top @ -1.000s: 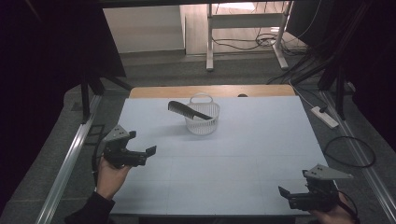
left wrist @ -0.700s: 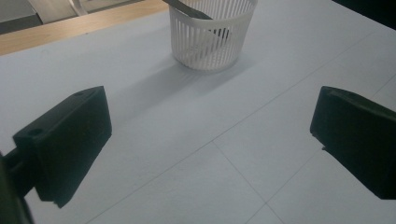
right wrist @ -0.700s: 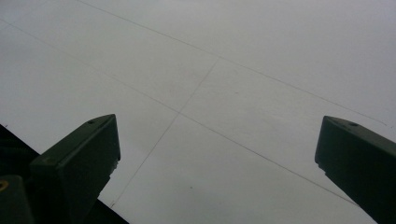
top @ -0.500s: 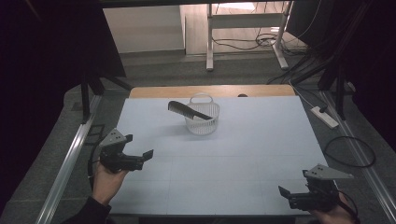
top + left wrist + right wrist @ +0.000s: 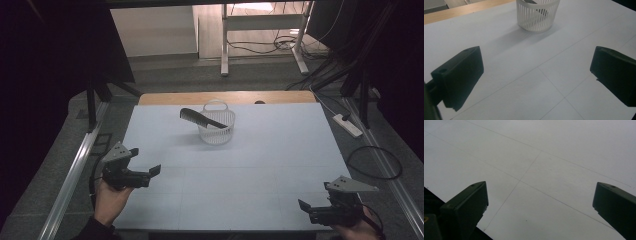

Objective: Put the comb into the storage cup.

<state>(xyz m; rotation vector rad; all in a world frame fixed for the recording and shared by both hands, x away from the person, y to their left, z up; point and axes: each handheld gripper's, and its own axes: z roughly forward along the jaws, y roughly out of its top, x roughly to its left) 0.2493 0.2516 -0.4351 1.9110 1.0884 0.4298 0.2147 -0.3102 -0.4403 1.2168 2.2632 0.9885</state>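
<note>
A black comb (image 5: 201, 118) lies propped across a small white basket (image 5: 217, 131) at the far middle of the worktop (image 5: 250, 170), one end inside the basket and the toothed end jutting out past its left rim. Both grippers sit well apart from it at the near edge: the left gripper (image 5: 150, 172) at the near left, spread wide and holding nothing, and the right gripper (image 5: 306, 209) at the near right, likewise spread and empty. The main risk, as I judge it, is the basket itself: it looks light and stands free, so a gripper catching the overhanging comb from the side could lever the basket over or drag it across the smooth sheet rather than lift the comb clear. A pinch on the thin, slanted comb could also slip, since the comb rests only on the rim and can pivot. The high view shows the whole layout, the comb's overhang and both hands. The left gripper view brings the basket (image 5: 537, 13) close beyond its two black jaws and shows the comb (image 5: 541, 11) as a dark bar behind the slats, with the basket's shadow falling toward the near left. The right gripper view looks down past its jaws at bare worktop (image 5: 554, 170) with faint seam lines.
</note>
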